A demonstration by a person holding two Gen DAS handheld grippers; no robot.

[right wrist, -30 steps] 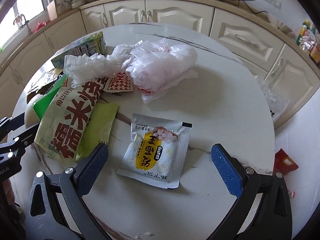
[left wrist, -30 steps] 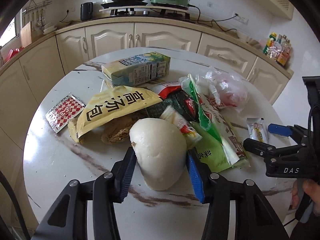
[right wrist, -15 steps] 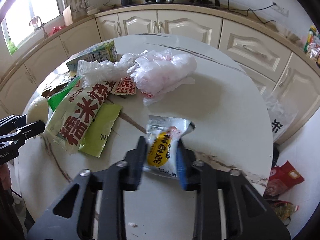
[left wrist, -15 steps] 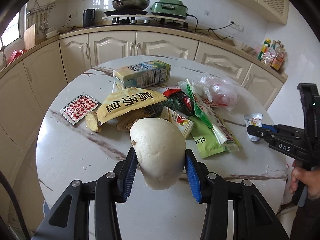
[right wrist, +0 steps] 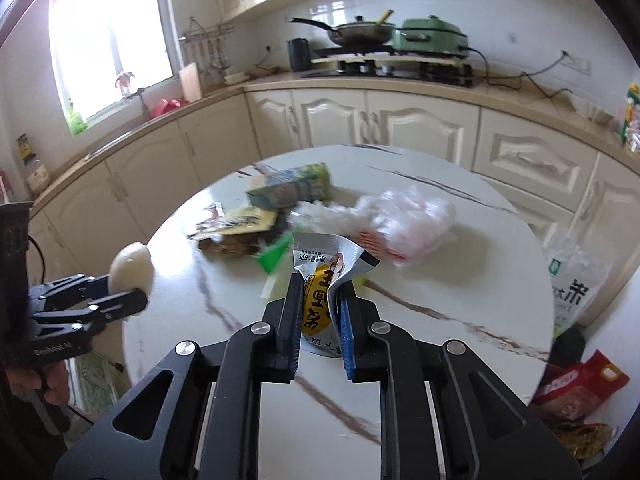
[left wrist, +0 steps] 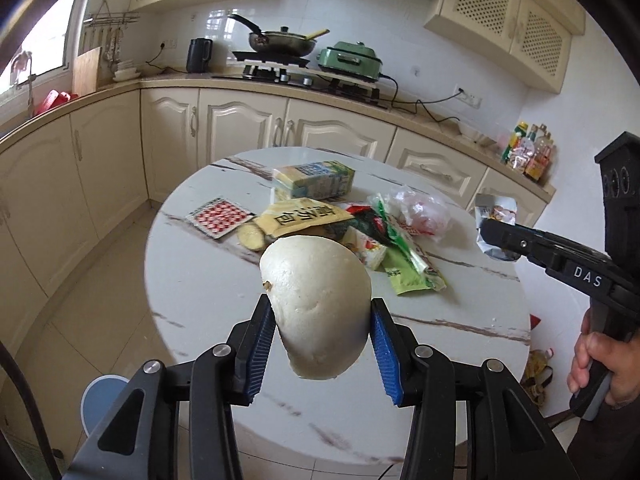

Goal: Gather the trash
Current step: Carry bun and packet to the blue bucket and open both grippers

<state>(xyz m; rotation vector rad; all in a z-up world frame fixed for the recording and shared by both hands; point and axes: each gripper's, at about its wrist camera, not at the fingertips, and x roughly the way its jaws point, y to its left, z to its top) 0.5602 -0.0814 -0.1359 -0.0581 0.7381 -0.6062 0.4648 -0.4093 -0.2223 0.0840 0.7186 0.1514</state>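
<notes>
1. My left gripper (left wrist: 322, 354) clamps a smooth, matte white steamed bun (left wrist: 318, 304), dome-shaped, in the air above the marble-veined round table (left wrist: 200, 280).
2. My right gripper (right wrist: 318, 318), its jaws just closing, pinches a crinkled glossy sachet (right wrist: 320, 300) with a yellow label, above the table; "DAS" is printed on its body.
3. Wrappers (left wrist: 304, 218) lie at twelve o'clock.

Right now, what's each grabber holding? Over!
Left gripper shut on white bun, lifted clear of table. Right gripper just closed on silver packet, lifted. Wrappers remain on table. Nothing blocking.
</notes>
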